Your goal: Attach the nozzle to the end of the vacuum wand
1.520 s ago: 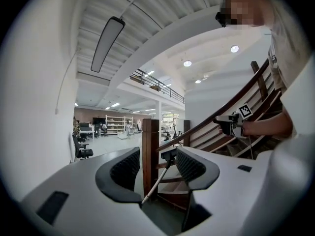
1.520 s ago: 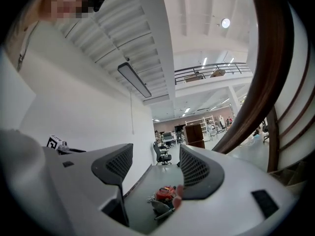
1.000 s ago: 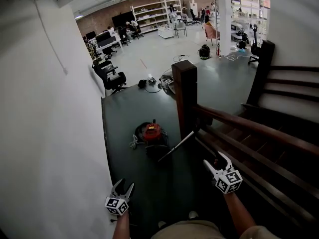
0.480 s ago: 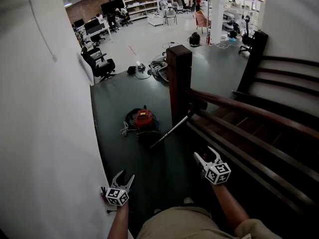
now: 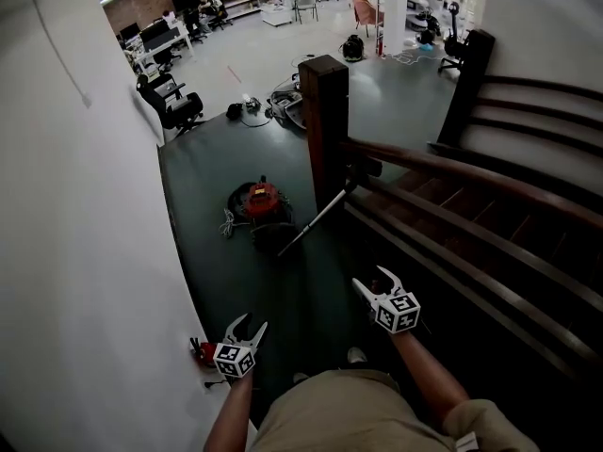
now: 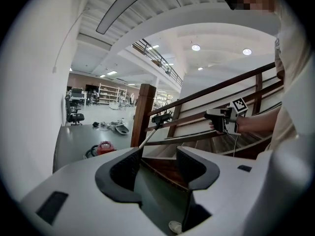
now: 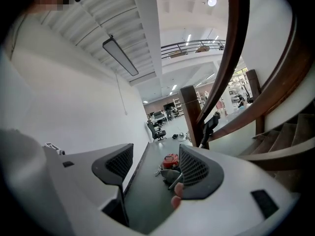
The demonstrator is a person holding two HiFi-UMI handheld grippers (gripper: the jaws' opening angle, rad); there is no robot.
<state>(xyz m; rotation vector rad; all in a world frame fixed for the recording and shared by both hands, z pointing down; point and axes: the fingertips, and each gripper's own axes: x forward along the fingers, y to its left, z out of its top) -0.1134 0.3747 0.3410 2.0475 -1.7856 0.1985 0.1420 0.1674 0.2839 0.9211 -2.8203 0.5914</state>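
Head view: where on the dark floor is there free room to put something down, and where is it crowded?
The dark floor is bare between the white wall and the stair railing, nearer than the red vacuum. A second bare patch lies behind the vacuum, toward the office chair. Crowded: around the vacuum and the leaning wand.

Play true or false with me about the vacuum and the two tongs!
1. The vacuum sits on the dark floor. True.
2. The vacuum is blue. False: it is red.
3. The left tongs hold the wand. False: they are open and empty, and the wand leans up toward the stair railing, well away from them.
4. The right tongs are open with nothing between them. True.
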